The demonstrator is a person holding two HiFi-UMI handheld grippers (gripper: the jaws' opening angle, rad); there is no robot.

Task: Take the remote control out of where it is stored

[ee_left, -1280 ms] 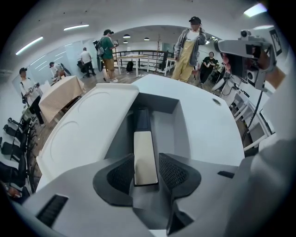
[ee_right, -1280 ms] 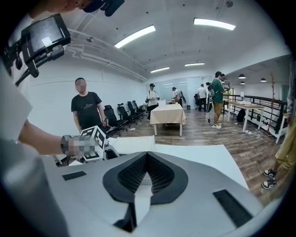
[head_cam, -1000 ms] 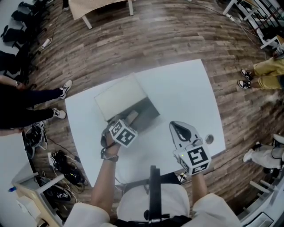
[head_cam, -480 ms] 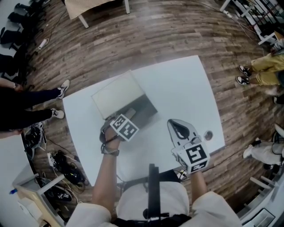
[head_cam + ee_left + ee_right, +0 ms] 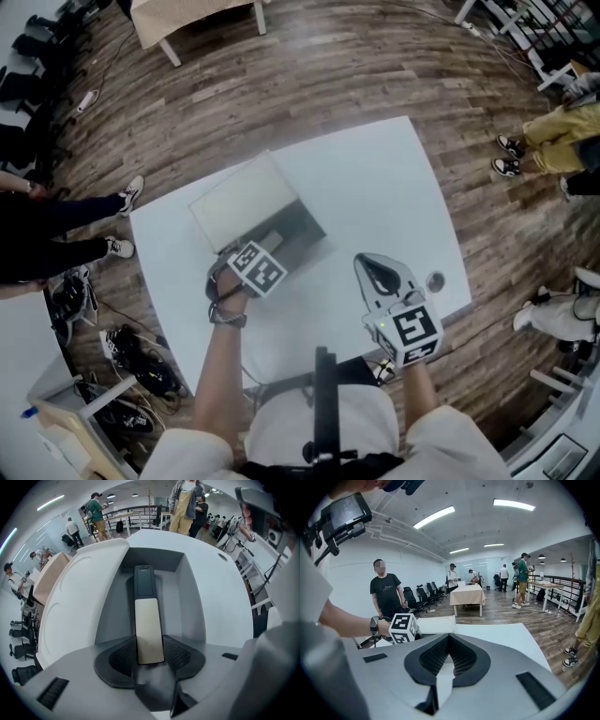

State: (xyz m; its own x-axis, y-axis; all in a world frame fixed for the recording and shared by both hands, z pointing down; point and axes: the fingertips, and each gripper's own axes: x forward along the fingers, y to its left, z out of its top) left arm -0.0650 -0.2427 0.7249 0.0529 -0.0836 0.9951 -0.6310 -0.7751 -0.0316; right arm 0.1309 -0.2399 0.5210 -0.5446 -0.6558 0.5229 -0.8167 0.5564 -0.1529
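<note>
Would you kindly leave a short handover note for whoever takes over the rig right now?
Left hand-held gripper: points down into the open box. Its jaws have just opened wide and flank the near end of the remote, not gripping it.
Right hand-held gripper: shut, empty, over the table to the right of the box.
Done: lid open, left lined up on the remote.
Left to do: close on the remote and lift it out.
</note>
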